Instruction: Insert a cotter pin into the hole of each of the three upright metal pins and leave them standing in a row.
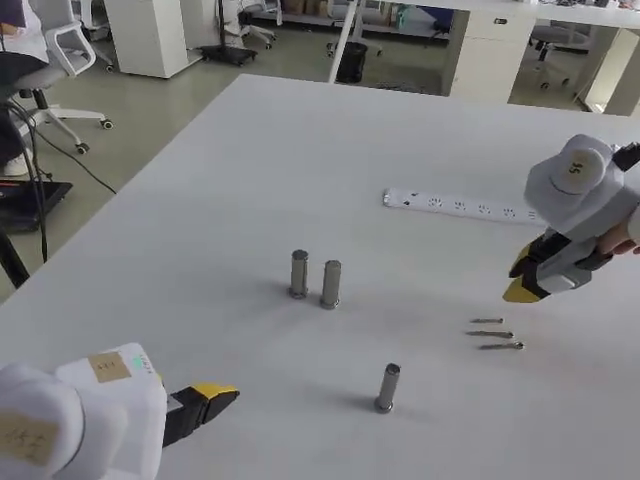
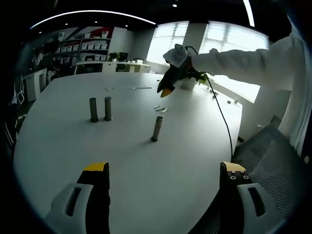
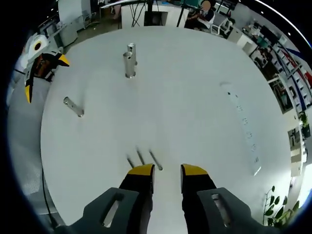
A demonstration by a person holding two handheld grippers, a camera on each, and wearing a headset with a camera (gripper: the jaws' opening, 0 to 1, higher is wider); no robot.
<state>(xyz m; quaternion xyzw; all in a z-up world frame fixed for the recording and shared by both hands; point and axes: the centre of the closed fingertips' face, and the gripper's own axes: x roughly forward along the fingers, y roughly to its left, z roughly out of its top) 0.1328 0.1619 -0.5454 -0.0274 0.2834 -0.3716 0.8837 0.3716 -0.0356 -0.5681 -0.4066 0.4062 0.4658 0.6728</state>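
head view: the right gripper (image 1: 520,288) hangs at the right edge of the frame above the white table (image 1: 200,240), its yellow-tipped jaws only a narrow slit apart, with nothing in them. the right gripper view shows that slit plainly. just above the tips in that frame the three cotter pins (image 3: 141,158) lie loose on the table, side by side. the tips seem to be clear of both the surface and the cotter pins, though from this angle i can't be sure.

the left gripper (image 1: 212,395) is at the lower left of the head view. in the left gripper view its jaws are spread wide, gripping nothing.

the metal pins (image 1: 331,283) stand upright on the bare table. two are close together near the middle of the head view, and the third pin (image 1: 388,387) stands alone lower down, well apart from the pair. it is roughly between the left gripper and the cotter pins.

a white power strip (image 1: 460,207) lies flat at the upper right, beyond the right gripper. an office chair (image 1: 65,45) stands on the floor at the upper left.
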